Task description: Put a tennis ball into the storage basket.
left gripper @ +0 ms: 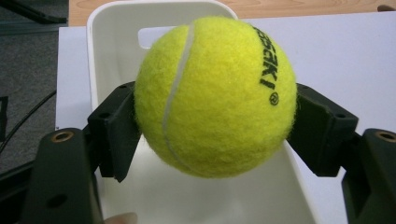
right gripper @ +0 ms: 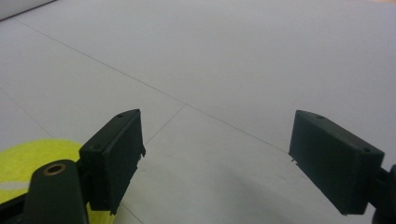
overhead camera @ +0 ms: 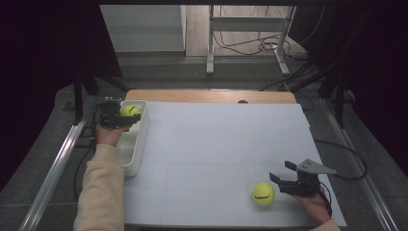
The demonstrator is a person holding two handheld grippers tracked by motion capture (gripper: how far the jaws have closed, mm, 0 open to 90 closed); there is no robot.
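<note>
Over at the far left edge of the table, my left gripper (overhead camera: 118,118) hangs above the white bin (overhead camera: 137,144) with a yellow tennis ball (overhead camera: 129,110) clamped between its jaws. Seen along those jaws, the ball (left gripper: 215,95) sits squarely in the middle, both black pads pressed into its fuzz on either side, its white seam curving down the front and black lettering on the upper right. Below it lies the bin's (left gripper: 109,56) open inside, with a cut-out handle in the far wall; the ball is held above the floor of the bin, not resting on it. Across the middle lies the white table top (overhead camera: 216,144), crossed by faint seams. Nearer my right side, a second tennis ball (overhead camera: 263,193) lies on the table close to the front edge. Just to its right is my right gripper (overhead camera: 284,178), jaws spread wide and gripping nothing. Looking along that gripper, the second ball (right gripper: 28,163) peeks in at the lower left, outside the left jaw rather than between the two.
</note>
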